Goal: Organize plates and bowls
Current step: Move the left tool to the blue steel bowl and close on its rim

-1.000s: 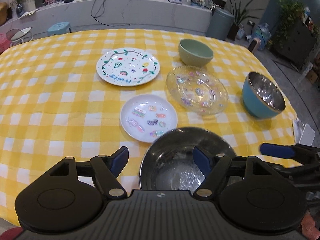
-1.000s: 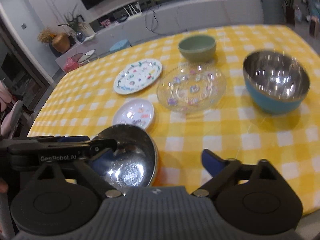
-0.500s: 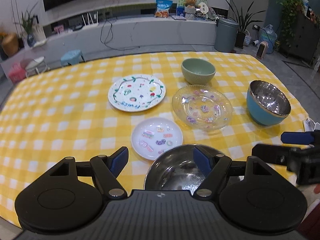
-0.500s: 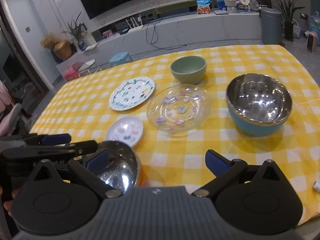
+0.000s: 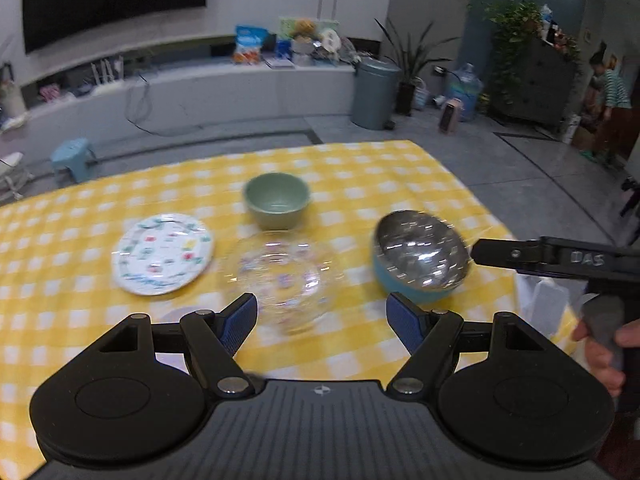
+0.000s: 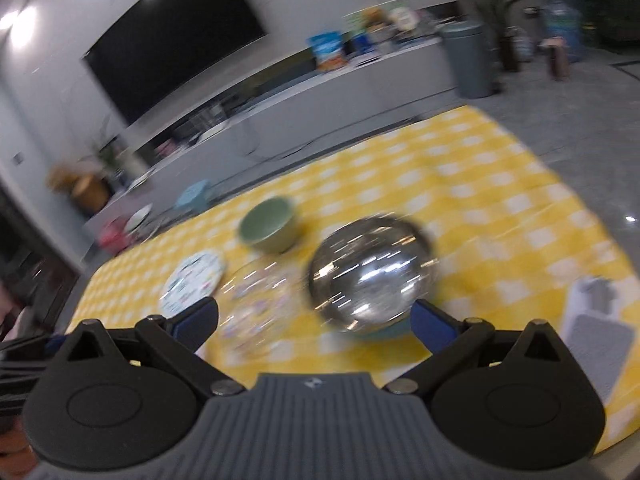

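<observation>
On the yellow checked tablecloth point(image 5: 360, 168) lie a white patterned plate point(image 5: 162, 254), a clear glass plate point(image 5: 280, 276), a green bowl point(image 5: 277, 200) and a blue bowl with a steel inside point(image 5: 420, 256). My left gripper point(image 5: 322, 316) is open and empty, raised above the near edge, in front of the glass plate. My right gripper point(image 6: 314, 318) is open and empty, just short of the blue bowl point(image 6: 372, 276); its arm shows in the left wrist view point(image 5: 552, 258). The glass plate point(image 6: 256, 300), white plate point(image 6: 192, 282) and green bowl point(image 6: 270, 224) are blurred in the right wrist view.
A small white plate point(image 5: 176, 316) peeks from behind my left finger. A white object point(image 6: 600, 320) lies at the table's right edge. A low counter point(image 5: 180, 88), grey bin point(image 5: 374, 94), blue stool point(image 5: 74, 158) and a person point(image 5: 608, 112) are beyond the table.
Both grippers have risen and tilted up, so more of the room shows. The steel bowl near the front edge has dropped out of both views. Both views are now motion-blurred.
</observation>
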Available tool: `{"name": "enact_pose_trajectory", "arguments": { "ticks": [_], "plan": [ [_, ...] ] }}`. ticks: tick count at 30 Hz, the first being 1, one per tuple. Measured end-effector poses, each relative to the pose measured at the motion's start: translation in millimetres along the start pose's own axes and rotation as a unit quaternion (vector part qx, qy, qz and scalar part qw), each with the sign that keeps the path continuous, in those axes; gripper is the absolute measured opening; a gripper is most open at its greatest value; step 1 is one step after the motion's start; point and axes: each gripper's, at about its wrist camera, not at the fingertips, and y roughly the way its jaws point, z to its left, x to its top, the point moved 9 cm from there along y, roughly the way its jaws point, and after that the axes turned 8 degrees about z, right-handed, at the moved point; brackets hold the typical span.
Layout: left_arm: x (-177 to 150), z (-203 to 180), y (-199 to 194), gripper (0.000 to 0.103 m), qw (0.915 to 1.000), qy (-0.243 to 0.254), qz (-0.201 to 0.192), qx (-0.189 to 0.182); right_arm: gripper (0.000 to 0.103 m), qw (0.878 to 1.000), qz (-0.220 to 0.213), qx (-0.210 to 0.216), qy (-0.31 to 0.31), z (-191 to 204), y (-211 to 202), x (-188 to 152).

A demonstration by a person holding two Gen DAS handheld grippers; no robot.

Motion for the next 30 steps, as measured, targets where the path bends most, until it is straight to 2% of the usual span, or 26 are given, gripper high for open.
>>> {"name": "enact_pose_trajectory", "arguments": {
  "ticks": [2,6,9,11,12,15,17,18,20,23,26,29,30],
  "plan": [
    [11.6,-8.1,11.8,0.086,1.0,0.003,0.004,0.004,0.1,0.999,-0.011,-0.026,0.023,-17.3,2.8,9.3],
    [33.5,-15.8,27.0,0.086,0.9979,0.018,-0.035,0.052,0.1,0.996,-0.012,-0.043,0.074,-41.1,15.9,19.0],
    [41.5,-28.5,50.1,0.086,0.9964,0.05,-0.012,0.068,0.1,0.992,-0.017,-0.031,0.125,-54.6,28.9,20.0],
    [44.4,-34.9,66.3,0.086,0.996,0.05,0.007,0.074,0.099,0.987,-0.013,-0.023,0.16,-65.3,39.1,21.9],
    [45.3,-37.7,73.5,0.086,0.9964,0.044,0.012,0.071,0.098,0.986,-0.007,-0.028,0.164,-68.5,43.3,21.3],
    [46.2,-47.9,88.5,0.086,0.9977,0.042,0.024,0.048,0.085,0.989,0.006,-0.064,0.134,-71.9,54.0,21.2],
    [45.3,-55.2,96.7,0.084,0.9979,0.044,0.036,0.03,0.079,0.99,0.017,-0.083,0.113,-73.3,59.5,19.9],
    [44.9,-58.9,101.8,0.078,0.9977,0.043,0.048,0.02,0.079,0.99,0.022,-0.086,0.112,-75.2,61.0,17.8],
    [44.2,-63.1,109.5,0.077,0.9974,0.033,0.064,0.0,0.077,0.99,0.036,-0.074,0.117,-76.1,66.4,14.3],
    [44.8,-65.1,121.1,0.075,0.9965,0.015,0.082,-0.008,0.068,0.99,0.049,-0.073,0.114,-76.7,72.0,11.1],
    [42.4,-64.8,133.8,0.063,0.9945,0.007,0.104,0.003,0.062,0.988,0.069,-0.085,0.106,-81.1,79.3,7.7],
    [39.8,-66.5,144.0,0.057,0.9933,0.005,0.115,-0.008,0.054,0.987,0.084,-0.067,0.119,-82.4,83.7,3.6],
    [38.9,-66.9,148.7,0.052,0.9926,0.001,0.121,-0.01,0.053,0.987,0.089,-0.066,0.119,-82.5,85.5,2.1]
  ]
}}
